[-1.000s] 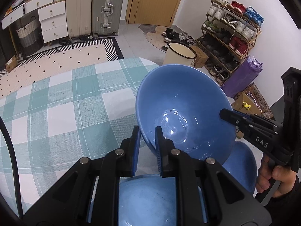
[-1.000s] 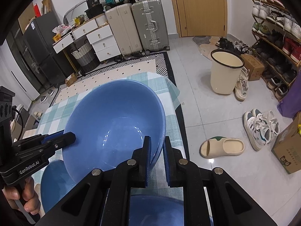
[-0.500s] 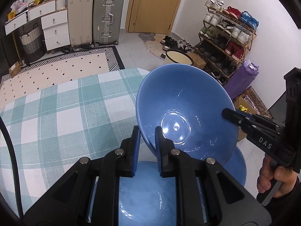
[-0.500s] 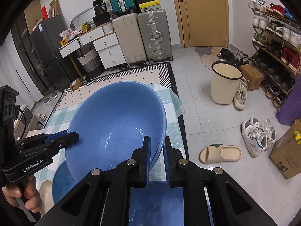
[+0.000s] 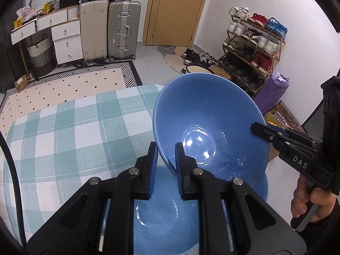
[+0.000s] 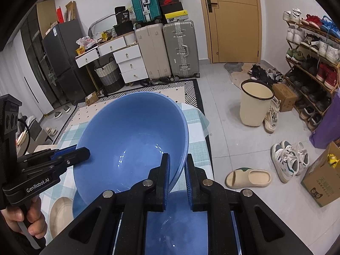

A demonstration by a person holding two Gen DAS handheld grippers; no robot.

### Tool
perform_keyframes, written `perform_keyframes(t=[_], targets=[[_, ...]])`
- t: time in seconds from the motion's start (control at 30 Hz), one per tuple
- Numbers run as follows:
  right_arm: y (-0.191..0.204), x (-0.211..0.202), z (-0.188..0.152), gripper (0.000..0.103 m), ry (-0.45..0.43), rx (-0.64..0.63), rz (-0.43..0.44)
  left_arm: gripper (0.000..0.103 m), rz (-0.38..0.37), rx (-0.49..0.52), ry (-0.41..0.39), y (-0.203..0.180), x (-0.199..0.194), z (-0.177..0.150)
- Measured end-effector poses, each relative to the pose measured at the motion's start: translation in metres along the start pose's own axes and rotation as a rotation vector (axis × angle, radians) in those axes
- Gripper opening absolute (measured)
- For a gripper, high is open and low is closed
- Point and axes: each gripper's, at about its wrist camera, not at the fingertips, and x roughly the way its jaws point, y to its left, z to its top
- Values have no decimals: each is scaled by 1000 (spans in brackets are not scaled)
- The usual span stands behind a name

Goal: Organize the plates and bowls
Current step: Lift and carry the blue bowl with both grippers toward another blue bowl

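Note:
A large blue bowl (image 5: 208,127) hangs tilted above the table, held at opposite sides of its rim. My left gripper (image 5: 166,148) is shut on the near rim in the left wrist view, with my right gripper (image 5: 258,129) clamped on the far right rim. In the right wrist view the same bowl (image 6: 131,140) fills the middle, with my right gripper (image 6: 177,159) shut on its near rim and my left gripper (image 6: 82,152) on the left rim. A second blue dish (image 5: 165,212) lies on the table right below. A beige plate (image 6: 61,212) sits beside it.
The table wears a teal checked cloth (image 5: 74,131), and its right edge runs close to the bowl. On the floor to the right stand a cream bin (image 6: 256,106), a slipper (image 6: 248,177), sneakers and a cardboard box (image 6: 323,182). A shoe rack (image 5: 255,48) lines the wall.
Both grippers have risen together with the blue bowl. The blue dish below and the tablecloth now look farther away, and more of the room's back wall shows.

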Motion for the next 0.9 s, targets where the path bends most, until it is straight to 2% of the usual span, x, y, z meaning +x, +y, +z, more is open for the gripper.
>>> perform_keyframes(t=[0.37,0.9], targets=[[17,-29,-14,15,-19,-25,21,13,10,-17,-11,0,-45,-29],[44,-49,-40,16,-23,-64,47,13,27,-33,-32,2,-84,-61]])
